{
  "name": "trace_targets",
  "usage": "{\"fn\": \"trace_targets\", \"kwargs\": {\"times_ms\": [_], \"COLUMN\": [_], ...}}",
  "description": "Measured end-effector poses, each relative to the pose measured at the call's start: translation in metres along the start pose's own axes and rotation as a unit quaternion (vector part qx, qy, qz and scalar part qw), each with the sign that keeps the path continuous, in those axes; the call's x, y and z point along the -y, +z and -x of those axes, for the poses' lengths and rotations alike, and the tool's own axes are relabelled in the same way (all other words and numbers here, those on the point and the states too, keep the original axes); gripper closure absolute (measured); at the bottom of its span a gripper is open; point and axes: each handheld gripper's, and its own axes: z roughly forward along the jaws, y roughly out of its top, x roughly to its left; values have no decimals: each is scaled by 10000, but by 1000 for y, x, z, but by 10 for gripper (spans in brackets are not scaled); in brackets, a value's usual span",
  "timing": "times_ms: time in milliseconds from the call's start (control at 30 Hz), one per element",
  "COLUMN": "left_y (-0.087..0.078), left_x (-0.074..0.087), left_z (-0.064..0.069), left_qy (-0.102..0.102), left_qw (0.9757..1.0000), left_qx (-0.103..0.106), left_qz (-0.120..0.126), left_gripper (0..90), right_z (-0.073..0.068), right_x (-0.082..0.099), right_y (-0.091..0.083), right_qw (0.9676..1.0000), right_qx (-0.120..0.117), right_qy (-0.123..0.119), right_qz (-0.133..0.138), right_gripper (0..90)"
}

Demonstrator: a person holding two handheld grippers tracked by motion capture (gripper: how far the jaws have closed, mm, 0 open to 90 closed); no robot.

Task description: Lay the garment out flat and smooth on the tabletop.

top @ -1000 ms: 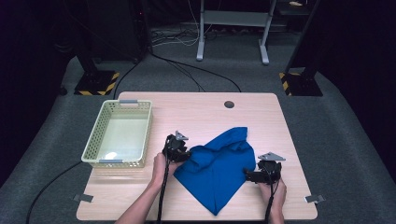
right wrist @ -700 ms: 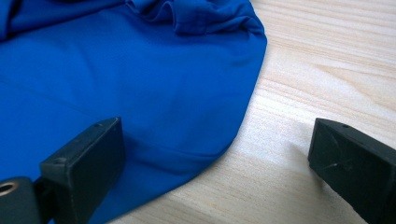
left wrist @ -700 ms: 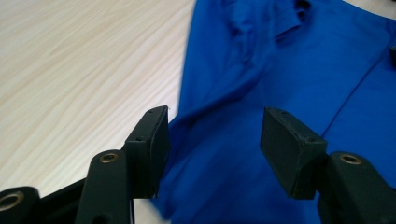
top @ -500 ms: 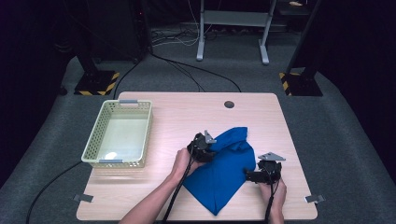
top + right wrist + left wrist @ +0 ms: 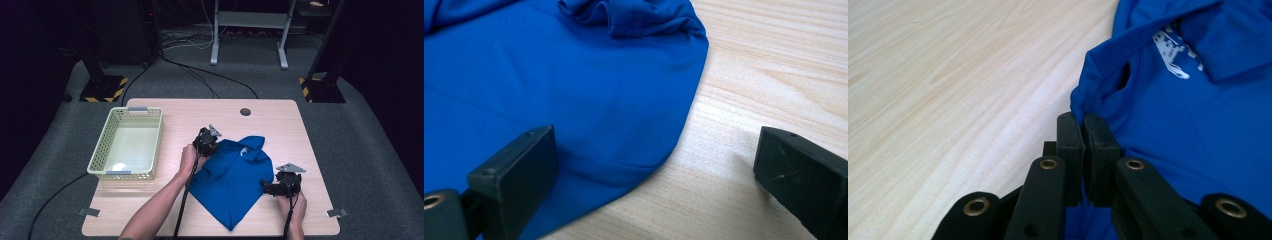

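Blue polo shirt [image 5: 232, 182] lies spread on the light wooden table [image 5: 280, 120], roughly centre-right, its collar [image 5: 254, 146] toward the far edge and its lower hem corner pointing at the near edge. A white printed mark [image 5: 1175, 52] sits beside the collar in the left gripper view.

Left gripper [image 5: 206, 141] — at the shirt's left shoulder area, near the collar end. Its jaws have just been closing, and in the left gripper view [image 5: 1083, 125] they stand pressed together with a fold of blue fabric pinched between the pads. The cloth bunches up into a small ridge right above the tips; bare tabletop lies to the left of the jaws there. The person's left hand [image 5: 189, 159] grips the tool from behind, forearm running in from the bottom edge, cable trailing along it.

Right gripper [image 5: 270, 187] — at the shirt's right edge, near the lower half of the garment, jaws pointing toward the cloth. In the right gripper view [image 5: 659, 165] the jaws stand wide apart, one over the blue fabric, the other over bare wood, with the curved edge of the shirt running between them; the pads do not press on anything. A crumpled fold of fabric [image 5: 634, 17] shows farther off in that view.

Pale slotted plastic basket [image 5: 102, 160] stands on the left part of the table, well apart from the shirt.
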Motion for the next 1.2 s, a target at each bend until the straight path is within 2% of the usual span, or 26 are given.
{"fn": "trace_targets", "kwargs": {"times_ms": [67, 133, 200, 233, 300, 367, 400, 467, 533, 600, 667, 733, 800, 1000, 1100, 1200], "left_y": [-2, -1, -1, -1, 1, 1, 2, 3, 3, 4, 5, 9, 12, 24, 30, 26], "left_x": [-2, -4, -7, -9, -11, -14, -15, -19, -23, -26, -29, -31, -31, -29, -24, -22], "left_z": [-6, -9, -16, -18, -21, -27, -29, -34, -38, -43, -47, -49, -53, -59, -60, -57], "left_qy": [-32, 41, -66, -57, 10, -112, -65, -98, -124, -138, -152, -82, -213, -195, -387, -475], "left_qw": [9999, 9997, 9996, 9994, 9992, 9991, 9988, 9985, 9980, 9976, 9969, 9960, 9955, 9919, 9912, 9912], "left_qx": [-125, -220, -256, -322, -397, -418, -478, -512, -612, -646, -748, -823, -846, -1044, -963, -946], "left_qz": [77, 23, 51, 77, -56, -30, -51, -138, -101, -197, -191, -338, -381, -691, -824, -796], "left_gripper": [866, 866, 866, 867, 866, 866, 866, 866, 866, 866, 866, 865, 865, 859, 802, 626], "right_z": [0, 0, 0, 0, 0, 0, 0, 0, 0, 0, 0, 0, 0, 0, 0, 0], "right_x": [0, 0, 0, 0, 0, 0, 0, 0, 0, 0, 0, 0, 0, 0, 0, 0], "right_y": [0, 0, 0, 0, 0, 0, 0, 0, 0, 0, 0, 0, 0, 0, 0, 0], "right_qw": [10000, 10000, 10000, 10000, 10000, 10000, 10000, 10000, 10000, 10000, 10000, 10000, 10000, 10000, 10000, 10000], "right_qx": [10, 14, 16, 18, 20, 20, 20, 18, 14, 15, 15, 15, 15, 15, 15, 15], "right_qy": [7, 11, 12, 11, 8, 6, 5, 0, -2, -3, -2, -3, -2, -3, -4, -7], "right_qz": [-1, -2, -1, -2, -3, -4, -3, -3, -2, -1, -2, -2, -1, -1, -2, -1], "right_gripper": [32, 32, 32, 32, 32, 32, 32, 33, 34, 34, 34, 34, 34, 34, 34, 34]}}
